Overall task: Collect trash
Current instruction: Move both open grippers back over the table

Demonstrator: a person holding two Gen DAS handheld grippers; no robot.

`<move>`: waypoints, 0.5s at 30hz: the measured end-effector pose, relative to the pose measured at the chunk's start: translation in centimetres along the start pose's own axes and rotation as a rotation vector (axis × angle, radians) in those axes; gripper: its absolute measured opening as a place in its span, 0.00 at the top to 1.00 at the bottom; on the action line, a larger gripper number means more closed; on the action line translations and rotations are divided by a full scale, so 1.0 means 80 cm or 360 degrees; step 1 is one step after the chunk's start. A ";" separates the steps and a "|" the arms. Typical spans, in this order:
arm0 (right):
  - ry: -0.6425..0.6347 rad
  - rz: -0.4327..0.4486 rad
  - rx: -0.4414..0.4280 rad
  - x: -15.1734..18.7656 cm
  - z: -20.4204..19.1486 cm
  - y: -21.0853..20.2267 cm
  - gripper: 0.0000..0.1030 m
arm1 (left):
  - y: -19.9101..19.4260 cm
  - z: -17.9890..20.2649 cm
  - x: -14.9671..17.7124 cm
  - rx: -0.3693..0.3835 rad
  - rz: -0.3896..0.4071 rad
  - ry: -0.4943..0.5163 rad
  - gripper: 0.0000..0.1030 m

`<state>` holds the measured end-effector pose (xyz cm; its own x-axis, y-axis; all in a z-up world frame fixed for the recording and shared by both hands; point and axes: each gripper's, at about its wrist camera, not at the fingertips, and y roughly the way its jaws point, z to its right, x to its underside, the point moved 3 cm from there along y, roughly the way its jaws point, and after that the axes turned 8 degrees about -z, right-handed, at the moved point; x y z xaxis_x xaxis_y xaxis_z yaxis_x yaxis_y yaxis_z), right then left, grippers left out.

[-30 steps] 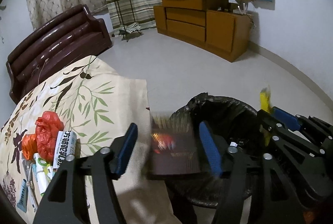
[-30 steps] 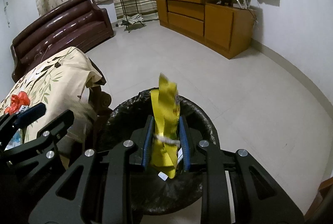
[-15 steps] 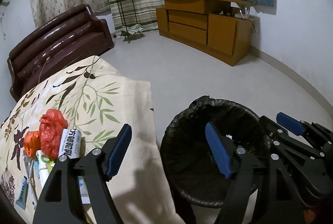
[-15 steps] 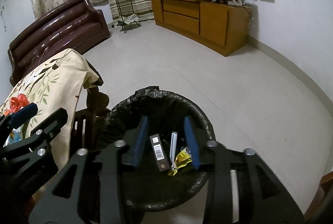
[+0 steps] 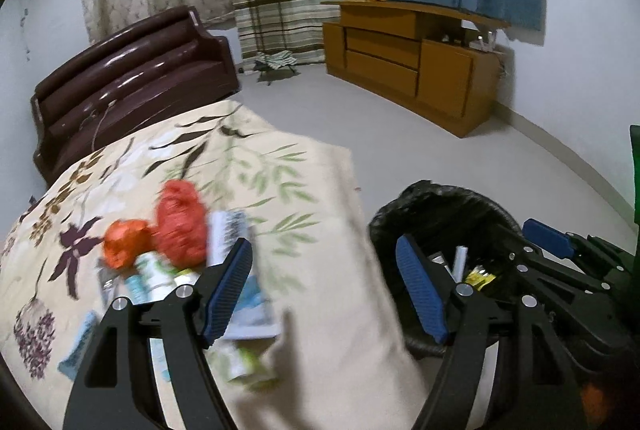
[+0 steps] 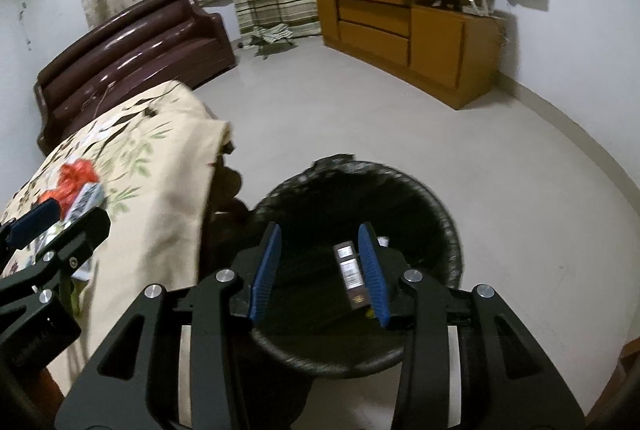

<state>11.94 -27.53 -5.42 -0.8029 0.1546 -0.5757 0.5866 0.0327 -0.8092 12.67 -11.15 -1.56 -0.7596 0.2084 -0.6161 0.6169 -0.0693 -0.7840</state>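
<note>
Left view alone shows wrappers (image 5: pixel 188 270) beside the bin (image 6: pixel 448 230). Left gripper (image 5: pixel 324 290) and right gripper (image 6: pixel 320 270) jaws gape empty; yellow wrapper released since.

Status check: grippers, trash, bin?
Left gripper and right gripper open, empty. Trash pile on tablecloth; bin holds box. Nothing blocking.

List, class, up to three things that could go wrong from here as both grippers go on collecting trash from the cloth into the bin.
1. The trash pile is crowded: red bag, wrappers and packets overlap, so the open left gripper may pinch several or drag some off.
2. The cloth is loose; closing jaws could snag it and pull everything.
3. The bin stands close by the table edge; the right gripper could knock its rim.
</note>
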 end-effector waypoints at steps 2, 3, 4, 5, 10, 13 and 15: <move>-0.0032 -0.0006 -0.0024 0.004 -0.017 -0.003 0.62 | -0.006 -0.016 0.008 -0.0023 0.0001 -0.0026 0.30; -0.0046 -0.0009 -0.0035 0.006 -0.024 -0.004 0.62 | -0.009 -0.026 0.012 -0.0039 0.0002 -0.0043 0.30; -0.0061 -0.0012 -0.0045 0.008 -0.032 -0.006 0.62 | -0.012 -0.034 0.016 -0.0053 0.0001 -0.0056 0.30; -0.0084 -0.0015 -0.0060 0.012 -0.044 -0.008 0.62 | -0.014 -0.042 0.019 -0.0066 0.0001 -0.0070 0.30; -0.0152 -0.0020 -0.0106 0.022 -0.081 -0.018 0.61 | -0.026 -0.091 0.038 -0.0148 -0.0015 -0.0155 0.30; -0.0192 -0.0032 -0.0136 0.029 -0.104 -0.021 0.61 | -0.031 -0.118 0.051 -0.0194 -0.0028 -0.0205 0.30; -0.0215 -0.0040 -0.0148 0.034 -0.116 -0.023 0.61 | -0.035 -0.137 0.060 -0.0226 -0.0036 -0.0239 0.30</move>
<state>9.64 -17.96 -4.43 -0.8208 0.0188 -0.5709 0.5683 0.1270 -0.8130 9.56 0.76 -1.51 -0.7893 0.0595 -0.6111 0.6140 0.0744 -0.7858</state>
